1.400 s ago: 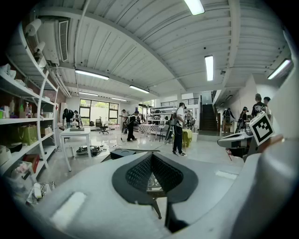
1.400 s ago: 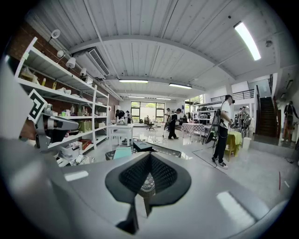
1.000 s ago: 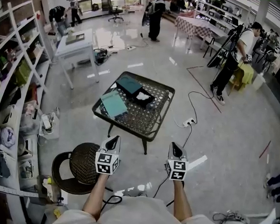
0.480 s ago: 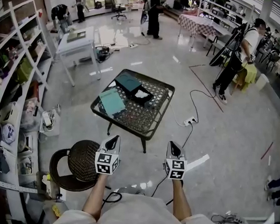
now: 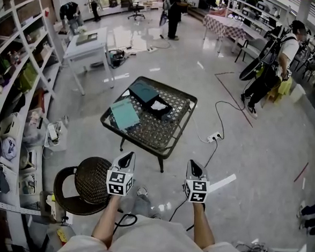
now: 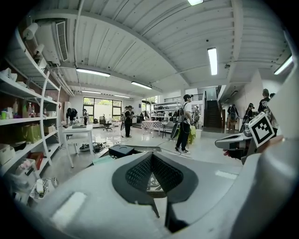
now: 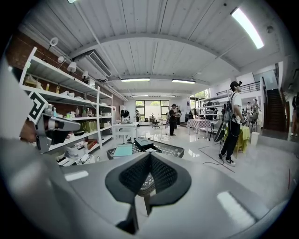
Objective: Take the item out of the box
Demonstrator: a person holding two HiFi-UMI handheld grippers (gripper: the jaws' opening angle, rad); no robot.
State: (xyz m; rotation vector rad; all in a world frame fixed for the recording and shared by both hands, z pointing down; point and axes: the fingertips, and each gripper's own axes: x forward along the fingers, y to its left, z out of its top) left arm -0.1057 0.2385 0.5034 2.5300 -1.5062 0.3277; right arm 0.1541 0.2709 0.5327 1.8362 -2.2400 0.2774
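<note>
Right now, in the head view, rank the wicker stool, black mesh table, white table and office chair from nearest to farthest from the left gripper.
1. Wicker stool, beside the left gripper, lower left.
2. Black mesh table, ahead at centre.
3. White table, farther back left.
4. Office chair, far end by the windows.

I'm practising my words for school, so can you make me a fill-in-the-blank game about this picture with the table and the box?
1. The open black box on the black mesh metal table has a ___ item inside.
2. The left hand-held gripper and right hand-held gripper both have ___ jaws, with nothing between them.
3. The round brown woven stool stands on the person's ___ side.
Missing words: white; shut; left.
</note>
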